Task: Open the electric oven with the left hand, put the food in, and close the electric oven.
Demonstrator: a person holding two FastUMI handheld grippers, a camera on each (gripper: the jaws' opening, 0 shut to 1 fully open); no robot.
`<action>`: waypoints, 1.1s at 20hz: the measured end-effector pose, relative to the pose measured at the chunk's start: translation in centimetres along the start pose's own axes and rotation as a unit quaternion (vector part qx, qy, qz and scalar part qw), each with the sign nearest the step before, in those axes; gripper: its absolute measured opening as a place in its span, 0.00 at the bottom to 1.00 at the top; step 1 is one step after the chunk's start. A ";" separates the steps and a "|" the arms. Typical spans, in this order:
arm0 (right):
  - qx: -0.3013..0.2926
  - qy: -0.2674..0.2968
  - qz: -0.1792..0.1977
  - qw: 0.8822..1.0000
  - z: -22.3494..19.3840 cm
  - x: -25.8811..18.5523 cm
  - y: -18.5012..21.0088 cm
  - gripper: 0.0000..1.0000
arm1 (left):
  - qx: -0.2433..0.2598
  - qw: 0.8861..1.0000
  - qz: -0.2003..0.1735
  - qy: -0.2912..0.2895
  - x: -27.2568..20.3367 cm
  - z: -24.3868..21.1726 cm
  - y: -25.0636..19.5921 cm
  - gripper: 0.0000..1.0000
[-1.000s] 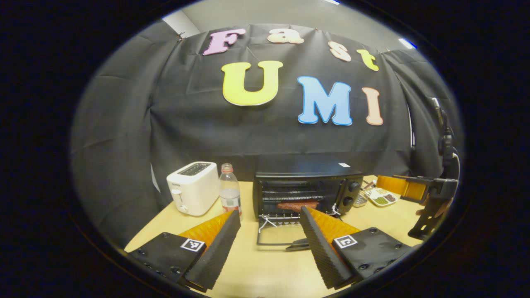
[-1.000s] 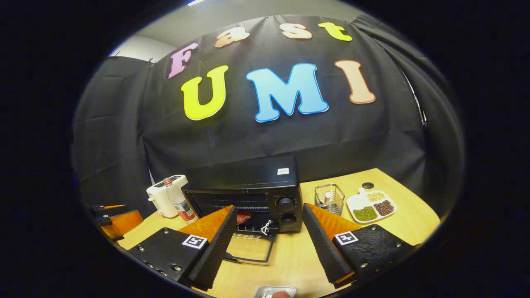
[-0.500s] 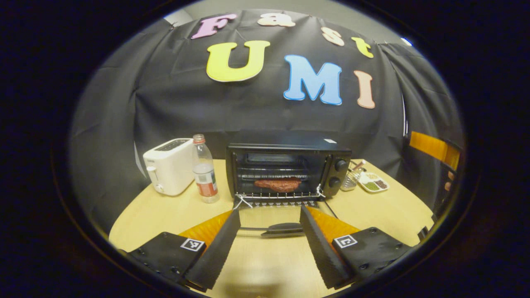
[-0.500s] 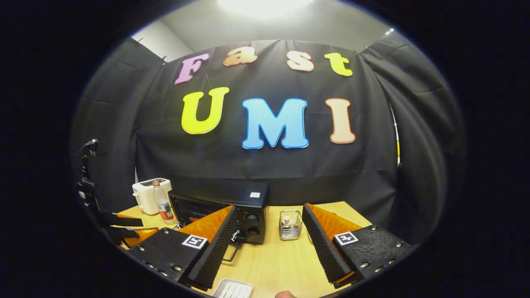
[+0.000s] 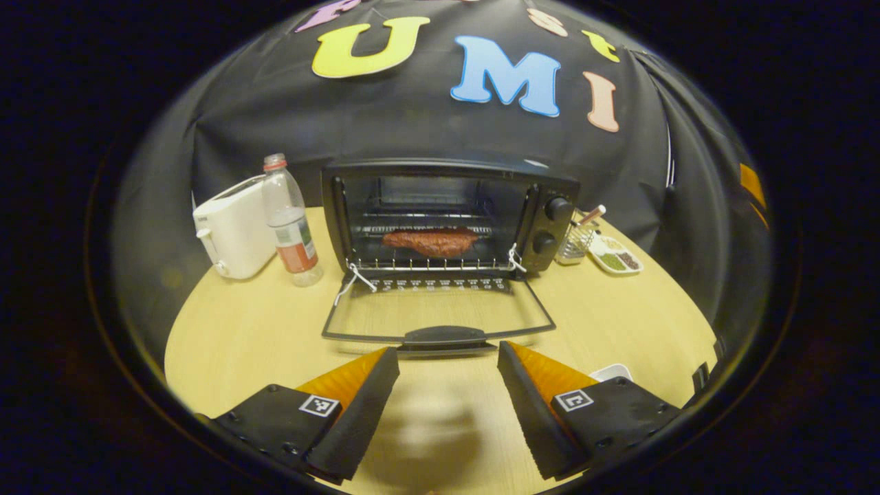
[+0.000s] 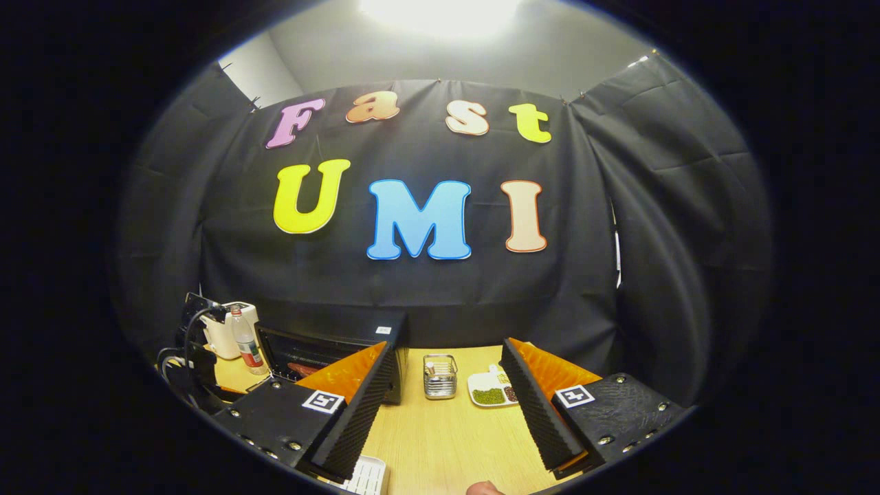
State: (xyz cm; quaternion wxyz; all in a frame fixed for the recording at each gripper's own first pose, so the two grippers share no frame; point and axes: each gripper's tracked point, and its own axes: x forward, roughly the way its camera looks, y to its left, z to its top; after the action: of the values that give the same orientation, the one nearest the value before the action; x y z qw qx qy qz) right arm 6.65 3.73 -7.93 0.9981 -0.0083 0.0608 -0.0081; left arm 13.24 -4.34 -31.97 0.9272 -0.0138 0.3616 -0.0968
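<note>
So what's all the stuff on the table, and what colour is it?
Oven: one, black, table middle, door folded down flat.
Meat: one, reddish-brown, on the oven rack.
Toaster: one, white, left of the oven.
Bottle: one, clear with red cap, between toaster and oven.
Wire basket: one, silver, right of the oven.
Dish: one, white, holding green and brown bits.
Table: one, light wood.
Left gripper: open, before the door.
Right gripper: open.

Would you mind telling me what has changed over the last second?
The left claw has moved in to the oven door's handle, still open. The right claw has drawn back, open. The meat stays on the rack, door down.
</note>
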 end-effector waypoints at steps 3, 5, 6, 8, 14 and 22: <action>-0.007 0.002 -0.018 1.000 0.1 -0.8 -1.2 0.96 | 0.010 0.999 0.001 0.034 1.8 -1.5 -0.1 0.98; -0.011 0.003 -0.028 1.000 0.1 -1.1 -2.1 0.96 | 0.012 0.998 -0.002 0.056 2.8 -2.5 -0.2 0.98; -0.013 0.003 -0.033 0.999 0.1 -1.3 -2.5 0.96 | 0.011 0.998 -0.003 0.066 3.3 -2.9 -0.2 0.98; -0.014 0.005 -0.043 0.999 0.2 -1.6 -3.2 0.96 | 0.005 0.997 -0.002 0.076 4.2 -3.4 -0.2 0.99; -0.036 0.009 -0.059 0.998 0.3 -2.1 -4.4 0.96 | 0.009 0.995 0.005 0.100 6.4 -3.9 -0.1 0.98; -0.040 0.001 -0.066 0.997 1.1 -2.2 -5.1 0.96 | 0.032 0.995 0.021 0.091 7.4 -3.7 0.1 1.00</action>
State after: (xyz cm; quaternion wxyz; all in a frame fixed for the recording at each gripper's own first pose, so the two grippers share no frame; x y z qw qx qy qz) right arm 4.54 -1.28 -6.52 0.9942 -0.0521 0.0615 -0.0712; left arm 16.04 -5.46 -39.66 0.8923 0.0321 0.4412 -0.0898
